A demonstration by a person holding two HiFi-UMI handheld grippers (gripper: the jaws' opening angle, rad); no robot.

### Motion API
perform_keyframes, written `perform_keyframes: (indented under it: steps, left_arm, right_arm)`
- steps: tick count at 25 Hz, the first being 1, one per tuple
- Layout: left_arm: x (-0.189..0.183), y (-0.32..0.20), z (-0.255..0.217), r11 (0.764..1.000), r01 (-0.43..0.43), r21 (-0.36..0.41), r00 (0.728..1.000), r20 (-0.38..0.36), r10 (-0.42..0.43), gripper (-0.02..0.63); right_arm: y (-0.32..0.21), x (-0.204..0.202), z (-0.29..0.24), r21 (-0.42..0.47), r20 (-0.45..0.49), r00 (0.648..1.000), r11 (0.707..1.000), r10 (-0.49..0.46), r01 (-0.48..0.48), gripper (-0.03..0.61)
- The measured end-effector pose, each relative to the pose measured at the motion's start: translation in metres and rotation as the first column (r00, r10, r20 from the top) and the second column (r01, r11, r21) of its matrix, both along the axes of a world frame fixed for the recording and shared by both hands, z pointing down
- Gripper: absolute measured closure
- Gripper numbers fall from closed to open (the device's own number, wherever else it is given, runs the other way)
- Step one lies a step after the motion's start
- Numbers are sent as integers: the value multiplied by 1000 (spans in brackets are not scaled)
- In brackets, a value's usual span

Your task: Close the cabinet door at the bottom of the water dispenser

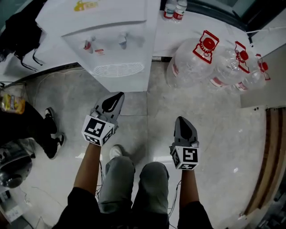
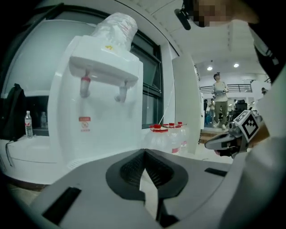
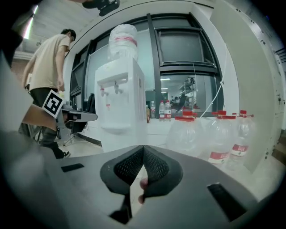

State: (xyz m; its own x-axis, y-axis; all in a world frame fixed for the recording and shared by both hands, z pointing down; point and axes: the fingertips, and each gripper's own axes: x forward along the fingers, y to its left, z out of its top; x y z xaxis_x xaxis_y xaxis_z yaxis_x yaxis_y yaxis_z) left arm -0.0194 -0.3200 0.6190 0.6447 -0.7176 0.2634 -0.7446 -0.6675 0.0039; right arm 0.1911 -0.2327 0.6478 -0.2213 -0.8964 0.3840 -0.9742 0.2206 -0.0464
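The white water dispenser stands just ahead of me, with two taps and a drip grille. No door shows swung out from its base; in the left gripper view the lower front of the dispenser is hidden behind the gripper's body. My left gripper hovers shut and empty a short way in front of the dispenser's foot. My right gripper hangs lower right, also shut and empty, with the dispenser off to its left.
Large clear water jugs with red caps crowd the floor right of the dispenser. Small bottles stand on the white ledge behind. Another person's shoes are at the left, and a wooden step at the right.
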Motion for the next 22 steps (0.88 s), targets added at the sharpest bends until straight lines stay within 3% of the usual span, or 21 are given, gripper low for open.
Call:
perform_keyframes:
  steps: [11, 22]
  left_arm:
    - [-52, 57, -197, 985, 163, -53, 986, -27, -164, 607]
    - [-82, 117, -383, 966, 257, 28, 966, -16, -257, 607]
  right_arm:
    - [16, -26, -204, -18, -24, 997, 998, -68, 68, 566]
    - [44, -51, -381, 45, -10, 994, 993, -113, 114, 566]
